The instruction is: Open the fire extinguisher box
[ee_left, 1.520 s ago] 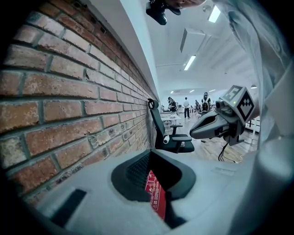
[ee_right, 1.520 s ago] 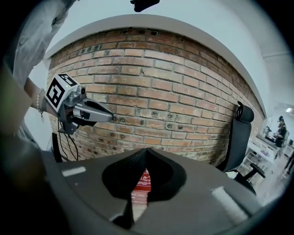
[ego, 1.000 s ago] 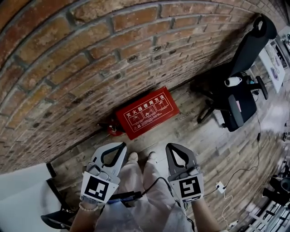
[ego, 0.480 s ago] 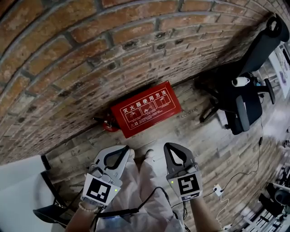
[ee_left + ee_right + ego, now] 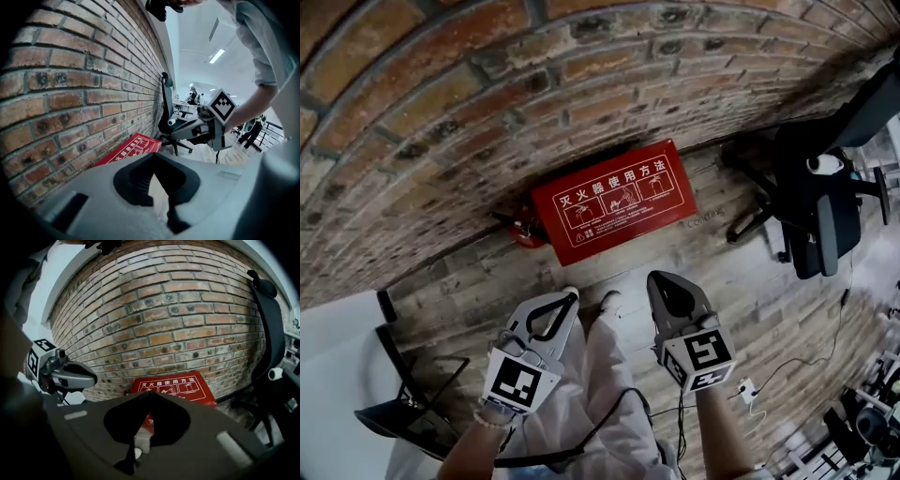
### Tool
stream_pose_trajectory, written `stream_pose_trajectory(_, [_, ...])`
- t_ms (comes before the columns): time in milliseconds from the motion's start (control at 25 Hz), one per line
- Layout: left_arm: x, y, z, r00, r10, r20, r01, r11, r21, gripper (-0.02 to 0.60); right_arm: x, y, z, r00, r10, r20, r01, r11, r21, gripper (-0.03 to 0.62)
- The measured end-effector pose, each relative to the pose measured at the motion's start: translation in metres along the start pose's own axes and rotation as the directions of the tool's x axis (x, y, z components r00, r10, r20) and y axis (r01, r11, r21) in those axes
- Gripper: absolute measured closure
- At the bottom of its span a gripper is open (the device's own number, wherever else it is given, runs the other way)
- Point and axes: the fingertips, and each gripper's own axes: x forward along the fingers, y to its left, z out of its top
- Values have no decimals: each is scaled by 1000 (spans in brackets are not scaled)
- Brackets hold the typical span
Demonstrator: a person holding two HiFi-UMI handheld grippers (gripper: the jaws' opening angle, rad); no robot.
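While both hands are sinking floorward, the left gripper [image 5: 568, 298] is staying closed and empty, the red box [image 5: 614, 200] is lying shut against the brick wall [image 5: 487, 84], drawing nearer but untouched, and the right gripper [image 5: 662, 279] is likewise staying closed.

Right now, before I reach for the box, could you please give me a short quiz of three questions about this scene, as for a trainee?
1. True or false: the lid of the red box is closed.
2. What stands to the right of the box in the head view? A) a black office chair B) a ladder C) a bucket
3. Does the left gripper or the right gripper touch the box?

Key:
1. True.
2. A.
3. No. Both grippers are shut and empty, and both are short of the box.
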Motion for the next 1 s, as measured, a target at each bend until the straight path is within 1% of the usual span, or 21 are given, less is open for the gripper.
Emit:
stream_pose_trajectory(120, [14,-3,-27,1000,-1,-30,0,1000,-24,586,19,-9,-18,1000,14,-22,-13,999,37,589])
stream_pose_trajectory(280, [35,-6,-62,998,-2,-70,1,1000,-15,586,41,-19,-40,998,26,-49,-23,998,65,589])
stream_pose_trajectory(400, [54,-6,-83,996,8,-84,-11,999,-32,586,55,-24,-53,997,50,-54,-45,995,90,594])
stream_pose_trajectory(480, [68,-5,-96,995,7,-95,-10,999,-34,586,65,-29,-62,997,62,-52,-56,991,124,568])
stream_pose_trajectory(600, [87,-6,-117,993,13,-116,-19,999,-44,586,81,-36,-74,996,73,-45,-61,974,217,535])
stream_pose_trajectory(720, [105,-6,-135,991,32,-129,-42,996,-74,586,95,-45,-85,996,85,-31,-69,938,339,471])
stream_pose_trajectory(800, [115,-5,-146,989,48,-139,-61,994,-91,586,103,-49,-94,995,95,-25,-76,905,418,447])
stream_pose_trajectory(920, [131,-5,-163,985,65,-161,-83,991,-108,586,111,-55,-103,993,121,2,-103,839,535,419])
stream_pose_trajectory(1000, [143,-2,-173,982,77,-174,-98,989,-112,586,118,-61,-106,990,134,33,-127,795,594,404])
